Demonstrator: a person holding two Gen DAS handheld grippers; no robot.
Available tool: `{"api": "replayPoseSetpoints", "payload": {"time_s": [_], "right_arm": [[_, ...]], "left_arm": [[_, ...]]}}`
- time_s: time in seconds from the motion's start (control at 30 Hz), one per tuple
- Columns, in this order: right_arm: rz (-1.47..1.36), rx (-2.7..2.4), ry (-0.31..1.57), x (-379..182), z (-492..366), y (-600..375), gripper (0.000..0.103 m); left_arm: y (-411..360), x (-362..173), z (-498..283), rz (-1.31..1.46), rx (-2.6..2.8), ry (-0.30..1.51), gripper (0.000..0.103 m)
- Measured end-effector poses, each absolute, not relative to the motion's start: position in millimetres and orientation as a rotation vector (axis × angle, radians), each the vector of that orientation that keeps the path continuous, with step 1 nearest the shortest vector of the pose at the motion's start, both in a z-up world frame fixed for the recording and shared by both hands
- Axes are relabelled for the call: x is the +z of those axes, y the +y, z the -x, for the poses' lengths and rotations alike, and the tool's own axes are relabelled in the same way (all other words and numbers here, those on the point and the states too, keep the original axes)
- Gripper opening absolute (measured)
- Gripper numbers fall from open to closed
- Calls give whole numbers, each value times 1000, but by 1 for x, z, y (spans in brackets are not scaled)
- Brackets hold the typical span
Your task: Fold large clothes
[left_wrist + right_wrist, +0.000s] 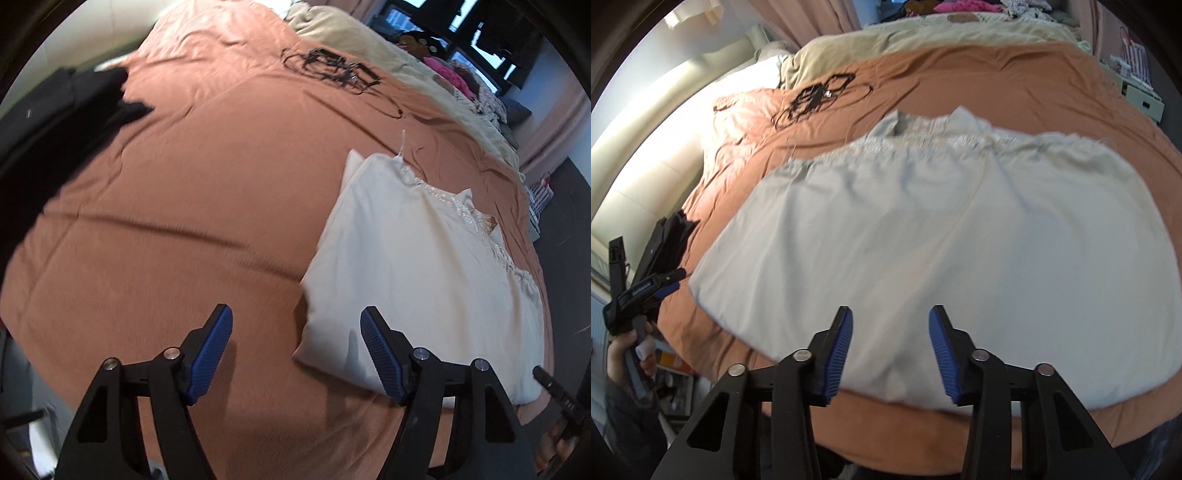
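A cream garment (923, 236) lies folded flat on the bed's rust-brown cover (177, 206). The left claw (295, 350) and right claw (891, 350) both hover spread wide, holding nothing.

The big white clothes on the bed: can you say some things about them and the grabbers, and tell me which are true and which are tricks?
1. The white garment lies on an orange-brown bedspread. True.
2. The right gripper is squeezing the white garment. False: its jaws are open and hold nothing.
3. The left gripper is open. True.
4. The black cables lie on top of the white garment. False: they lie apart from it, on the bedspread farther back.
5. A dark garment lies at the bed's left edge. True.
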State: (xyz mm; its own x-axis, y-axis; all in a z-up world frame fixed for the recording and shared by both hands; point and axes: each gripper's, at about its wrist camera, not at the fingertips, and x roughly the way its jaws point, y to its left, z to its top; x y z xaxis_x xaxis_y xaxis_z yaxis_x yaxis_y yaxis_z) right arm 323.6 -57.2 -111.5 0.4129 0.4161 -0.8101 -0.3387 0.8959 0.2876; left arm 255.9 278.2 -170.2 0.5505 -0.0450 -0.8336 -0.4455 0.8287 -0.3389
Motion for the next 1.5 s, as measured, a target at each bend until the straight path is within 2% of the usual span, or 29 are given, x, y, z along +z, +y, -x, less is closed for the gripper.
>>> {"api": "replayPoseSetpoints", "payload": {"time_s": [0.13, 0.23, 0.6, 0.63, 0.7, 0.73, 0.8, 0.9, 1.5], "right_arm": [[-76, 496, 1077, -124, -310, -47, 30], [-65, 512, 1098, -132, -299, -39, 27], [-55, 503, 1156, -156, -288, -29, 23], [-53, 501, 1158, -157, -290, -29, 23], [-42, 494, 1165, -161, -293, -27, 22], [-38, 487, 1167, -162, -295, -26, 19], [-39, 468, 1173, -166, -301, -25, 13], [-39, 444, 1174, -168, -316, -25, 7], [-56, 333, 1146, -173, -448, -14, 6]], "left_arm": [[278, -190, -247, 653, 220, 986, 72], [273, -197, -248, 698, 193, 997, 72], [259, -215, -276, 760, 156, 1043, 65], [258, -215, -276, 753, 158, 1042, 56], [255, -214, -277, 734, 161, 1041, 45], [253, -213, -276, 727, 164, 1033, 33], [254, -213, -271, 749, 145, 1017, 24], [252, -209, -269, 754, 155, 995, 22], [250, -211, -267, 799, 207, 993, 22]]}}
